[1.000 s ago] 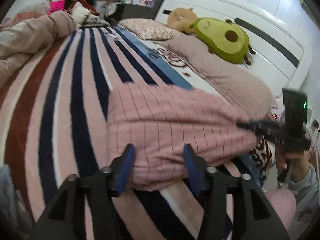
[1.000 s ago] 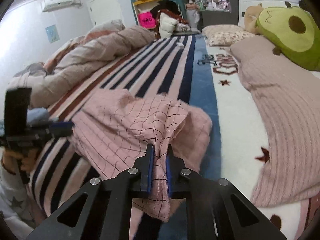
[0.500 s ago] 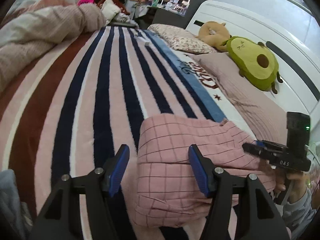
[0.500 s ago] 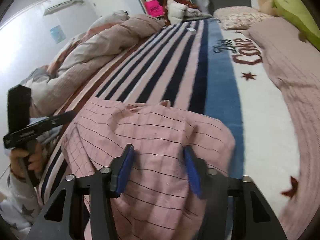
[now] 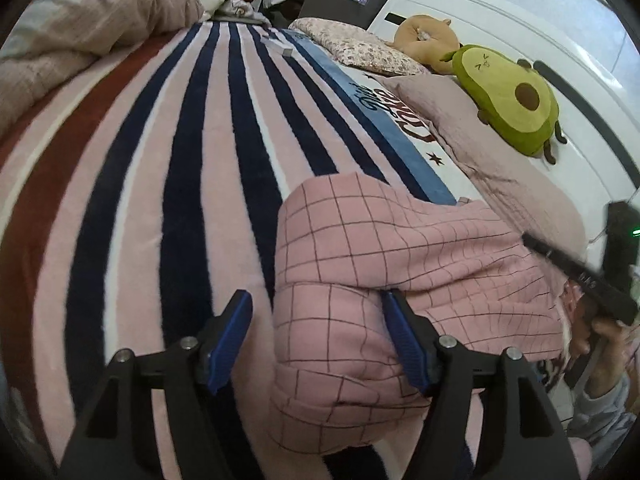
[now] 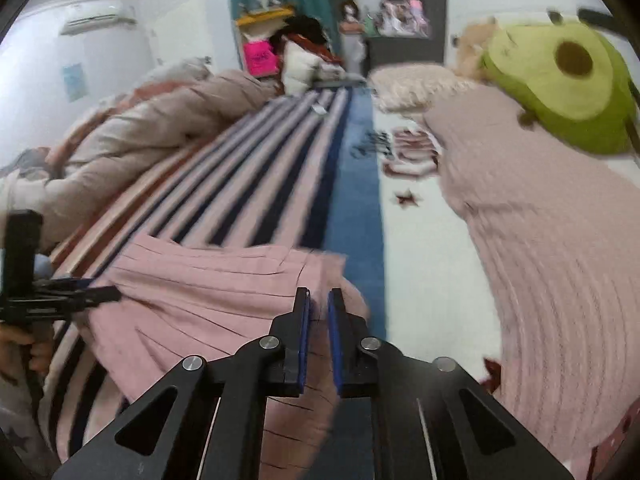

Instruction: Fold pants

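Observation:
The pink checked pants [image 5: 400, 264] lie folded in a bundle on the striped blanket [image 5: 160, 140]. My left gripper [image 5: 316, 336] is open, its blue pads astride the bundle's near left edge, holding nothing. In the right wrist view, which is blurred by motion, the pants [image 6: 208, 304] lie left of centre, and my right gripper [image 6: 318, 340] has its pads nearly together with pink cloth showing in the narrow gap. The right gripper also shows in the left wrist view [image 5: 580, 276] at the far right, over the bundle's right end.
An avocado plush [image 5: 508, 100] and a tan plush [image 5: 424, 40] lie by the white headboard [image 5: 520, 20]. A mauve pillow [image 6: 540, 240] lies to the right. A rumpled duvet [image 5: 80, 32] lies at the left. Cluttered shelves stand beyond the bed.
My right gripper let the pants go, opened, then closed again to a narrow gap at the bundle's right end. The left gripper stayed open and shifted along the bundle's left edge.

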A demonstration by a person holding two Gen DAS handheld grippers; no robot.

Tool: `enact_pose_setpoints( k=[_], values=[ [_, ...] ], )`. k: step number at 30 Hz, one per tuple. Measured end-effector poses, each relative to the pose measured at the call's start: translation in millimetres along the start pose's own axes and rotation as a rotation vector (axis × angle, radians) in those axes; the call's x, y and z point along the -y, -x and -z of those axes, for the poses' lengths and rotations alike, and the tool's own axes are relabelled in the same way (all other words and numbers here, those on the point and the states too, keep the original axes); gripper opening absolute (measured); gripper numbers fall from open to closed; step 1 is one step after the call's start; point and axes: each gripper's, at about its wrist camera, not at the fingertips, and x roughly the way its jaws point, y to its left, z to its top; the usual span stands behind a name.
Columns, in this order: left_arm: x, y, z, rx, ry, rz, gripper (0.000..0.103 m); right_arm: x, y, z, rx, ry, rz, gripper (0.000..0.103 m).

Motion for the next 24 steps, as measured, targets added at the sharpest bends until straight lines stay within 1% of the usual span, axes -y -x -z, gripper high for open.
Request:
enact_pose_setpoints(
  k=[1, 2, 3, 4, 5, 6, 7, 9, 12, 13, 14, 15, 16, 17, 18, 19, 21, 22, 24],
  values=[
    [-2.9, -0.6, -0.1, -0.009, 0.018, 0.023, 0.065, 7.7, -3.7, 1.8, -0.029, -0.047, -0.036, 0.010],
    [-6.0, -0.8, -0.1, -0.016, 0.036, 0.039, 0.065, 20.1, -7.8, 5.9, -0.065, -0.134, -0.106, 0.018],
    [-7.4, -0.9, 0.0, -0.020, 0.044, 0.045, 0.065, 26.2, -7.8, 8.4, -0.072, -0.170, -0.140, 0.042],
    [-8.5, -1.1, 0.5, -0.025, 0.048, 0.052, 0.067, 29.4, -6.9, 9.4, -0.069, -0.181, -0.147, 0.066],
    [-9.5, -2.5, 1.6, -0.036, 0.051, 0.061, 0.069, 32.6, -4.4, 11.6, -0.059, -0.191, -0.149, 0.071],
    [-10.2, -5.7, 3.0, -0.056, 0.055, 0.068, 0.070, 34.5, -3.6, 12.6, -0.062, -0.198, -0.164, 0.073],
    [-10.4, -7.9, 5.1, -0.066, 0.060, 0.073, 0.070, 35.9, -4.6, 13.4, -0.074, -0.207, -0.183, 0.073],
    [-11.2, -10.9, 9.7, -0.073, 0.076, 0.095, 0.070, 38.9, -9.7, 19.7, -0.116, -0.249, -0.251, 0.075],
    [-9.5, -11.7, 18.2, -0.084, 0.090, 0.149, 0.069, 35.7, -22.4, 32.3, -0.177, -0.278, -0.327, 0.075],
    [-8.2, -11.3, 20.3, -0.087, 0.089, 0.158, 0.063, 33.0, -30.2, 39.1, -0.206, -0.287, -0.367, 0.076],
    [-5.8, -11.6, 22.6, -0.089, 0.091, 0.173, 0.053, 29.4, -35.5, 43.7, -0.223, -0.289, -0.394, 0.076],
    [-3.4, -11.4, 24.6, -0.088, 0.098, 0.178, 0.052, 26.9, -38.0, 46.5, -0.224, -0.279, -0.405, 0.068],
    [-1.0, -9.8, 26.1, -0.076, 0.095, 0.161, 0.046, 19.3, -39.3, 47.8, -0.221, -0.247, -0.407, 0.051],
    [0.5, -7.9, 26.8, -0.069, 0.091, 0.151, 0.038, 14.1, -39.3, 48.0, -0.221, -0.229, -0.404, 0.046],
    [1.7, -4.1, 27.7, -0.055, 0.090, 0.143, 0.035, 9.7, -38.9, 47.1, -0.215, -0.216, -0.399, 0.034],
    [1.6, 2.0, 29.4, -0.040, 0.098, 0.142, 0.031, 5.2, -35.1, 45.3, -0.196, -0.201, -0.396, 0.025],
    [5.5, 17.6, 33.3, -0.011, 0.100, 0.142, 0.029, -0.4, -25.9, 40.0, -0.158, -0.175, -0.388, 0.021],
    [9.2, 28.0, 37.2, 0.004, 0.095, 0.132, 0.029, -4.7, -17.6, 37.0, -0.136, -0.159, -0.397, 0.021],
    [15.3, 47.8, 46.7, 0.025, 0.086, 0.103, 0.029, -10.6, -6.2, 34.1, -0.128, -0.140, -0.425, 0.021]
  ],
)
